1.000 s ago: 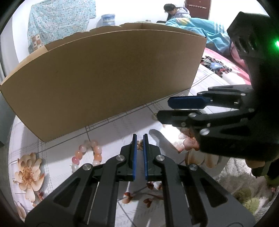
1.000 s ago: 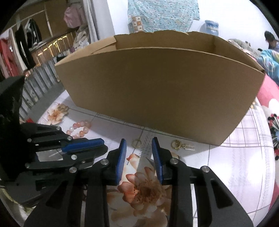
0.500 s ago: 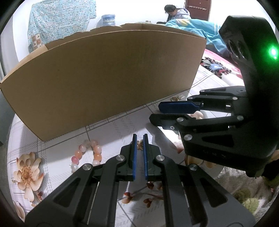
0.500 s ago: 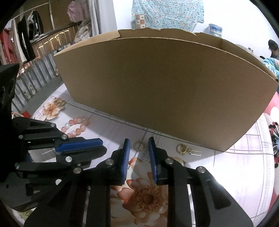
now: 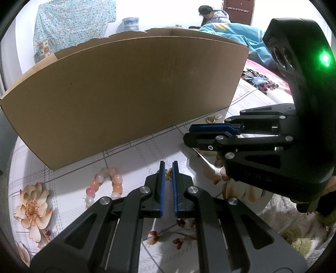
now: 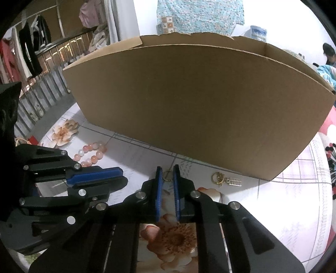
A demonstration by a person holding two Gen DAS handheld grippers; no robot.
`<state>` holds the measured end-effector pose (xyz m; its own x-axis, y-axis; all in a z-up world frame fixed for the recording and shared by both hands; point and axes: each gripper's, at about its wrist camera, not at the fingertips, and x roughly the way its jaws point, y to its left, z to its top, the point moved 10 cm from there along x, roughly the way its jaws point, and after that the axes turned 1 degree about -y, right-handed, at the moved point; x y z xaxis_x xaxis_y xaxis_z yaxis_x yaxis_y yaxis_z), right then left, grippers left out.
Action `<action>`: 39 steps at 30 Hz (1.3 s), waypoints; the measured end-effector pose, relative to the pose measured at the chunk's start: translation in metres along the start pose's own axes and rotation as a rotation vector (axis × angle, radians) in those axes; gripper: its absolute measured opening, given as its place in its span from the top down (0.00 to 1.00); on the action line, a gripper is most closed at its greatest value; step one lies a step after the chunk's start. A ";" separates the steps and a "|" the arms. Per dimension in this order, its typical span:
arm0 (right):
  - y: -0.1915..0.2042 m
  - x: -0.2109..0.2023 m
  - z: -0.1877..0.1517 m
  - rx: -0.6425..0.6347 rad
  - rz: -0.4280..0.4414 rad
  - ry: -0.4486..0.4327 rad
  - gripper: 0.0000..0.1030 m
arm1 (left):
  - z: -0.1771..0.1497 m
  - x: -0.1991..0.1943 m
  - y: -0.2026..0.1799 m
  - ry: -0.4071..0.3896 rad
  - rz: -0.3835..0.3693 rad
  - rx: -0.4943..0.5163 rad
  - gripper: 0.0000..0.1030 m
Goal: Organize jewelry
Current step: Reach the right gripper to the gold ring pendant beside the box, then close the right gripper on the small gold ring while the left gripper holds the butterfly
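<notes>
Left gripper (image 5: 168, 171) pinching small gold butterfly charm (image 5: 168, 174) at tips; right gripper (image 6: 167, 176) narrowed round thin ring (image 6: 167, 175), contact unclear. Close squarely, lift straight, clear cardboard box (image 6: 199, 100) wall. Bead bracelet (image 5: 105, 184), gold keychain (image 6: 225, 180) on cloth

Floral-print tablecloth (image 5: 69, 182) with peach blossoms and a grey grid underfoot, white fluffy rug (image 5: 294, 222) at its right edge. Beyond, a turquoise patterned cloth (image 5: 73, 23) hung on the white wall, a blue water jug (image 5: 130, 23) beside it, a seated dark-haired person (image 5: 212, 14) near a brown door (image 5: 239, 9), and a blue blanket (image 5: 237, 31) over a red flowered bedspread (image 5: 264, 82). On the other side, a metal railing (image 6: 42, 92) and hanging clothes (image 6: 31, 50), a pink garment (image 6: 88, 12) among them.
</notes>
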<state>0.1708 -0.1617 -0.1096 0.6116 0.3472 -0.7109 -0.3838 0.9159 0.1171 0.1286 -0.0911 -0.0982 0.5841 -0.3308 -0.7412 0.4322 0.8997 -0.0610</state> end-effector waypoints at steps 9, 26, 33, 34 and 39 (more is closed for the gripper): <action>-0.006 -0.006 -0.005 0.027 0.014 0.012 0.93 | 0.000 0.000 0.000 0.000 -0.001 -0.002 0.95; -0.005 -0.005 -0.004 -0.010 -0.032 0.027 0.93 | 0.000 0.001 0.000 -0.001 0.000 -0.001 0.95; 0.004 -0.006 -0.005 -0.014 0.032 0.040 0.93 | 0.000 0.001 0.000 -0.001 -0.002 -0.003 0.95; 0.004 -0.007 -0.005 -0.024 0.036 0.041 0.93 | 0.000 0.001 0.000 0.000 -0.002 -0.002 0.95; 0.005 -0.011 -0.001 -0.094 0.068 0.045 0.92 | 0.000 0.001 0.000 0.000 -0.002 0.002 0.95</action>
<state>0.1617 -0.1612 -0.1016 0.5514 0.3966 -0.7340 -0.4880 0.8669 0.1018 0.1291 -0.0918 -0.0989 0.5833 -0.3329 -0.7409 0.4349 0.8984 -0.0613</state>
